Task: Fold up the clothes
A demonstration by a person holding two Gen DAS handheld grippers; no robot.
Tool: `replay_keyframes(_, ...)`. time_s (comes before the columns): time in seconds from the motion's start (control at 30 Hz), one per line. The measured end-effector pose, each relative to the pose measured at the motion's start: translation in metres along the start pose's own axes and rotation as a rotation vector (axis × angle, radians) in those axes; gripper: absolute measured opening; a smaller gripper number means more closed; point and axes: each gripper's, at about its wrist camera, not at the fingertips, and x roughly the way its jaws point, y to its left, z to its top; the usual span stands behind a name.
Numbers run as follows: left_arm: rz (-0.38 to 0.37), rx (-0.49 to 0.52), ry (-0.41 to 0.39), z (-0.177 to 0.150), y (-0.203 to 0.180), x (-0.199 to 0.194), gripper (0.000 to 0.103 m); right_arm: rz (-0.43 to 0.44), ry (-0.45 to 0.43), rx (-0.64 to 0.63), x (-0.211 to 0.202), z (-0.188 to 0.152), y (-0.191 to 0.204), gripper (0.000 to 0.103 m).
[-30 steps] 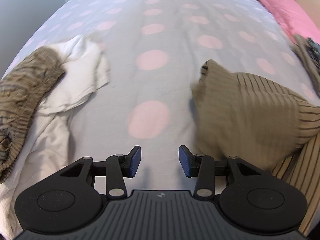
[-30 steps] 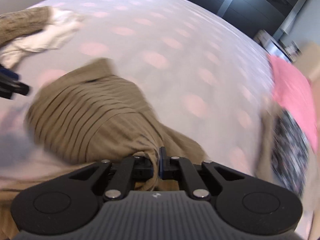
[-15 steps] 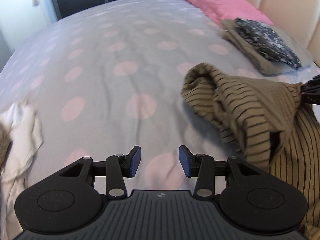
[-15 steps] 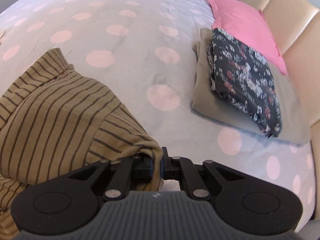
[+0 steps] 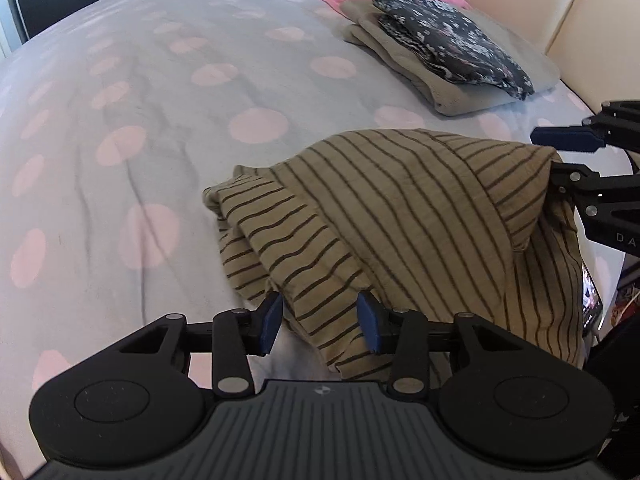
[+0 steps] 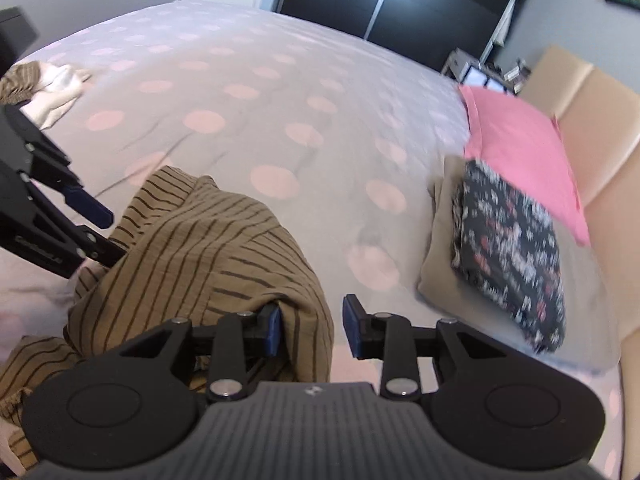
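Tan striped garment [image 5: 400, 216] lies bunched in a heap on the bed's near side, on a grey bedspread w/ pink dots [image 5: 160, 80]. Left gripper [image 5: 320, 322] has its jaws spread wide, both blue pads showing; a lower fold of the striped cloth sits between them, but the pads aren't pressed on it. Right gripper [image 6: 312, 326] is also spread apart: striped fabric drapes over and against its left pad, right pad stands bare w/ a gap beside it, so nothing is pinched. From the left wrist cam the right gripper shows at the frame's right edge, one blue finger above the cloth's high corner and the other arm partly under it. From the right wrist cam the left gripper appears at the far left, blue finger just beside the garment's edge. Further up the bed, near the beige padded headboard [image 6: 600, 128], a folded stack: dark floral piece [image 6: 512, 248] on top of a folded grey-beige item [image 5: 448, 92]. Pink pillow [image 6: 516, 152] just behind that stack. Far left in the right cam, a white cloth [image 6: 56, 92] and a brown striped bit [image 6: 16, 80] lie together, well apart from the main garment. Right cam view is somewhat blurred.
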Motion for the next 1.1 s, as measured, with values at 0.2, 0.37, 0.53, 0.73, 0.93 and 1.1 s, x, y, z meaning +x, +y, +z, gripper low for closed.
replay_keyframes(0.2, -0.061, -0.021, 0.035, 0.005, -0.001, -0.001, 0.008, 0.076, -0.060, -0.063, -0.017, -0.003, 0.016, 0.041)
replay_keyframes(0.37, -0.097, -0.004, 0.012, 0.015, -0.014, -0.010, 0.001, 0.163, -0.086, -0.178, -0.024, -0.014, 0.046, 0.046)
replay_keyframes(0.53, -0.090, 0.040, -0.005, 0.026, -0.029, -0.018, 0.001, 0.246, -0.073, -0.313, -0.019, -0.027, 0.083, 0.053)
replay_keyframes(0.73, -0.061, 0.054, -0.014, 0.032, -0.033, -0.021, 0.001, 0.219, -0.100, -0.503, -0.006, -0.045, 0.118, 0.058)
replay_keyframes(0.93, 0.020, 0.011, -0.035, 0.025, -0.009, -0.029, 0.002, 0.115, -0.157, -0.724, 0.009, -0.071, 0.147, 0.051)
replay_keyframes(1.1, 0.088, -0.031, -0.049, 0.010, 0.014, -0.040, 0.001, 0.079, -0.169, -0.640, 0.006, -0.056, 0.132, 0.005)
